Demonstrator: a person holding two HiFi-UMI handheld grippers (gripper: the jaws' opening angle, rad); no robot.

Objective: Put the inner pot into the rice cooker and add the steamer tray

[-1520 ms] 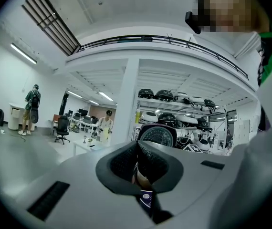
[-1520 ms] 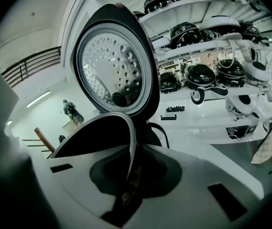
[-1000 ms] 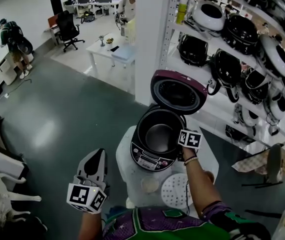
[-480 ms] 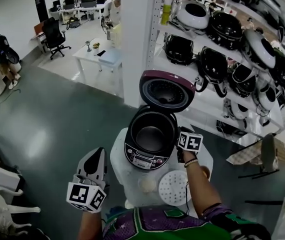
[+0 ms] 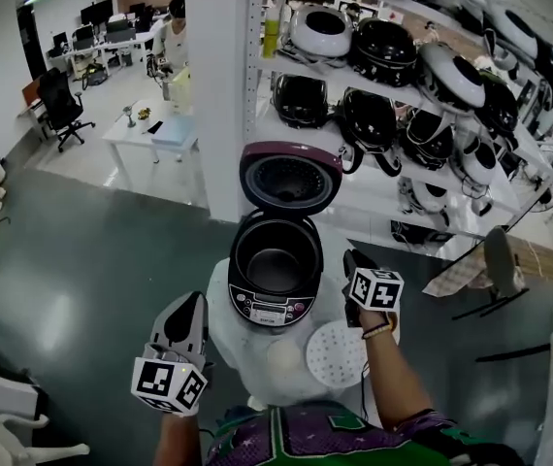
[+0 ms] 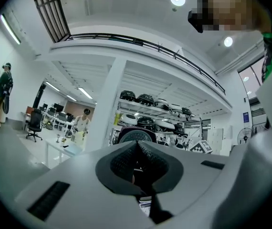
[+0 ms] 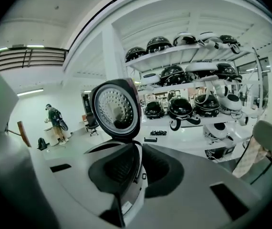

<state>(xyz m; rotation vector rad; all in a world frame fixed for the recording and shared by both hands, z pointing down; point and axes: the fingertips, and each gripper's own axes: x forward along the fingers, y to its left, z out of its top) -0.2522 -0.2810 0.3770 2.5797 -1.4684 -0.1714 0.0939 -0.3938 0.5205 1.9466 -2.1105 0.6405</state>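
A: Steamer tray (image 5: 335,354), where was it?

B: Flat on the white tabletop (image 5: 220,320), on the person's side of the rice cooker (image 5: 269,309) and a little to its right, untouched. The inner pot (image 5: 275,263) looked already seated in the open cooker, whose lid (image 5: 289,178) was tipped back.

A: And the jaws?

B: The right gripper (image 5: 352,260) hovered beside the cooker's right rim, above the tray. Its jaws were parted by a narrow gap with nothing between them. The left gripper (image 5: 189,304) hung off the tabletop's left edge, jaws pressed together, empty.

A: How would the tray handle?

B: I judged it light, thin and stiff, perforated plastic, probably slick. Lying flat, it offered only its rim. Pinching the near edge and lifting it level seemed wisest, since a one-sided grip could let it tilt or slip.
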